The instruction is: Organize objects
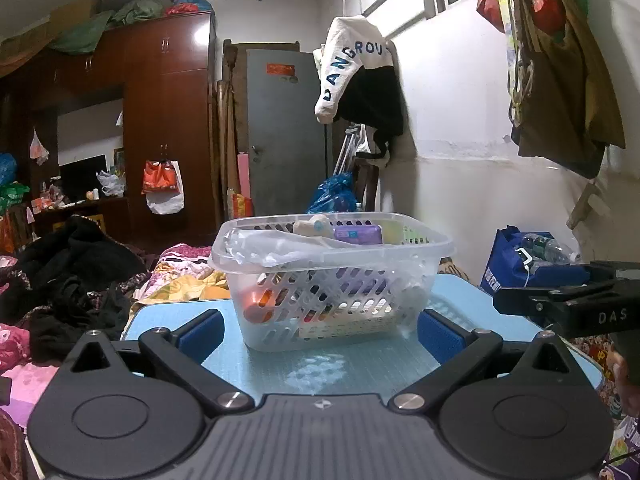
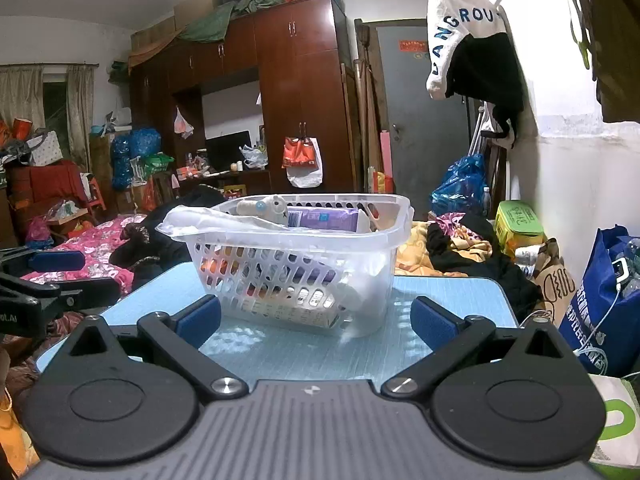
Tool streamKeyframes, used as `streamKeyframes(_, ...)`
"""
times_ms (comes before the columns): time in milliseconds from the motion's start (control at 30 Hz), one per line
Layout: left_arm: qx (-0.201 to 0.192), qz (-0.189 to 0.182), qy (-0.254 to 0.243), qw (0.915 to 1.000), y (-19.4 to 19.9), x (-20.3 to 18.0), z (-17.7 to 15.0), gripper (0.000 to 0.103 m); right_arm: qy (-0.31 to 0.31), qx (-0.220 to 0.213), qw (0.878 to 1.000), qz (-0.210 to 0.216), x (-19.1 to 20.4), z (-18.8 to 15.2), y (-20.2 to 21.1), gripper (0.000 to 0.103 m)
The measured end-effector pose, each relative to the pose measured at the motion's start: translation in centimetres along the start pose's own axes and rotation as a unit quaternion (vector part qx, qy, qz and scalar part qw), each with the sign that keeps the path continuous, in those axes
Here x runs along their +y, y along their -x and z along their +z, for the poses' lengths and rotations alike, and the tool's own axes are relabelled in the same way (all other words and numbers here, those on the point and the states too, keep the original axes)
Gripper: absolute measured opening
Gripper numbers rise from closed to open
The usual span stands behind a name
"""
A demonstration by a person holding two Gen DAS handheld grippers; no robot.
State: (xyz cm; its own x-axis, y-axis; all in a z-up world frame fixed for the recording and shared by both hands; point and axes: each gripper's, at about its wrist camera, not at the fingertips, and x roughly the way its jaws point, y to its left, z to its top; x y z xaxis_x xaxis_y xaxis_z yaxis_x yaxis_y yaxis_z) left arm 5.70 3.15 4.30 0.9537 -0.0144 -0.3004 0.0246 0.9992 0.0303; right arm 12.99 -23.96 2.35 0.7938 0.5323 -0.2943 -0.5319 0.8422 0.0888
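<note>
Meanwhile both the left gripper and the right gripper hang wide apart and empty before the filled white basket standing on the blue table.

The clear perforated basket stands mid-way on the blue table, blocking the straight path ahead. Bare tabletop lies open before it and along both sides. Heaped contents crowd its open top.
</note>
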Motion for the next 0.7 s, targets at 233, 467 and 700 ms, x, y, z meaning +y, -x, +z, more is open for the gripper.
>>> streamKeyframes(233, 0.002, -0.002, -0.002, 1.0000, -0.09, -0.31, -0.03, 0.103, 0.002, 0.000, 1.000, 0.001, 0.14, -0.25, 0.02, 0.103)
streamKeyframes(467, 0.003, -0.003, -0.002, 1.0000, -0.14, -0.40, -0.07, 0.103, 0.001, -0.001, 1.000, 0.003, 0.28, -0.28, 0.13, 0.103)
streamKeyframes(700, 0.004, -0.004, 0.000, 1.0000, -0.19, -0.45, -0.18, 0.103, 0.002, -0.002, 1.000, 0.004, 0.39, -0.26, 0.30, 0.103)
